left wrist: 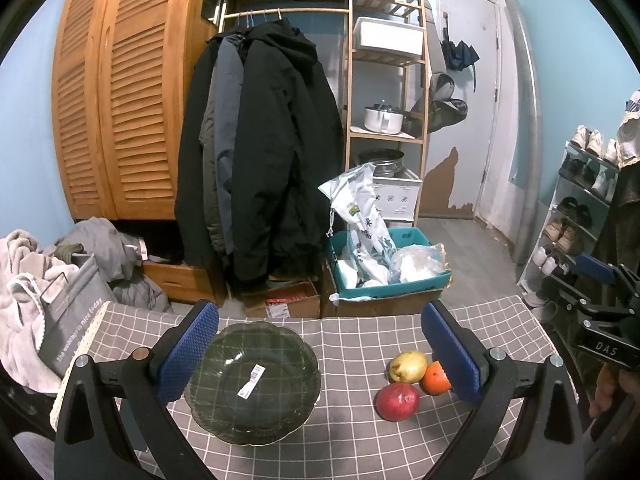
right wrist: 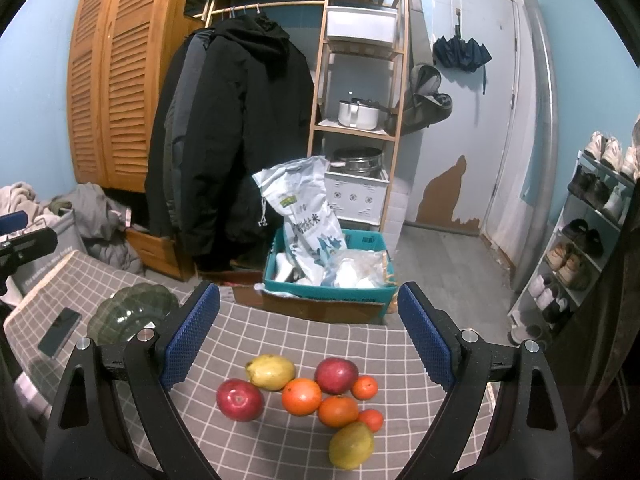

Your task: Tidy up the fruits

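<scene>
A dark glass plate [left wrist: 256,384] sits empty on the checked tablecloth, between my left gripper's [left wrist: 320,356] open fingers; it also shows at the left of the right wrist view [right wrist: 132,312]. A pile of fruit lies to the plate's right: a red apple [right wrist: 240,399], a yellow mango [right wrist: 271,372], a second red apple [right wrist: 336,375], several oranges [right wrist: 301,396] and another mango [right wrist: 351,445]. My right gripper [right wrist: 310,336] is open and empty, above the pile. The left wrist view shows the red apple [left wrist: 397,401], mango [left wrist: 408,366] and one orange [left wrist: 437,378].
A phone [right wrist: 59,332] lies on the table's left part, near the plate. Beyond the table's far edge [right wrist: 304,320] stand a teal box with bags [right wrist: 332,272], hanging coats [right wrist: 224,140], a wooden shelf [right wrist: 356,128] and a shoe rack [right wrist: 580,248].
</scene>
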Demonstrator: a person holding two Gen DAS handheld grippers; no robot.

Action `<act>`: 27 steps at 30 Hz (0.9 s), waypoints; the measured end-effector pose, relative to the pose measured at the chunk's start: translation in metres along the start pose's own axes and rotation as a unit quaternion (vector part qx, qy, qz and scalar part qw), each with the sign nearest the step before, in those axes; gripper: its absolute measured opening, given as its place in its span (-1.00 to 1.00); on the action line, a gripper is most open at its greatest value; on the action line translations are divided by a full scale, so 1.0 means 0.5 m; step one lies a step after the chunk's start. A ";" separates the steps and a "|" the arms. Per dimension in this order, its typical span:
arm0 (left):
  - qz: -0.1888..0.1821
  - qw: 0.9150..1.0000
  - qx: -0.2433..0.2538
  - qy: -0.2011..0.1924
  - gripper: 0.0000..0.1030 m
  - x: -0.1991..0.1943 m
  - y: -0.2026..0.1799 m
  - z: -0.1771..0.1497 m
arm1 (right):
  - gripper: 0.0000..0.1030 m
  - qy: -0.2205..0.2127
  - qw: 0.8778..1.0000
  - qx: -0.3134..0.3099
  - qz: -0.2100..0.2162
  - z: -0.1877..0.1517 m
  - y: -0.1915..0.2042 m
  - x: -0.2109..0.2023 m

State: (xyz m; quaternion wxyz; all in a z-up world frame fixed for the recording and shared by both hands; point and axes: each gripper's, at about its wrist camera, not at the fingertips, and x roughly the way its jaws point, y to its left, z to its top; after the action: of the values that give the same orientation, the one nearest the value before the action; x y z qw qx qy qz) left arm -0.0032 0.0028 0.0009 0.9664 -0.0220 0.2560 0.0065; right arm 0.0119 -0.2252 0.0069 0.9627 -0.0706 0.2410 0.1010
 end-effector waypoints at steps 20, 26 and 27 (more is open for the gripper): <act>-0.001 1.000 -0.001 0.000 0.99 0.001 -0.003 -0.004 | 0.73 -0.001 1.000 -0.001 -0.001 0.000 -0.003 0.001; -0.001 1.000 -0.001 0.000 0.99 0.001 -0.003 -0.004 | 0.73 -0.001 1.000 -0.001 -0.003 0.000 -0.005 0.001; -0.001 1.000 -0.001 0.000 0.99 0.001 -0.003 -0.004 | 0.73 -0.001 1.000 -0.001 -0.003 0.000 -0.005 0.001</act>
State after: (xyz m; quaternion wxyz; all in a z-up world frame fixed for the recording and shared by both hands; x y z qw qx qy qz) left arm -0.0039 0.0012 -0.0010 0.9665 -0.0228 0.2558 0.0055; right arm 0.0128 -0.2273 0.0068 0.9631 -0.0726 0.2399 0.0983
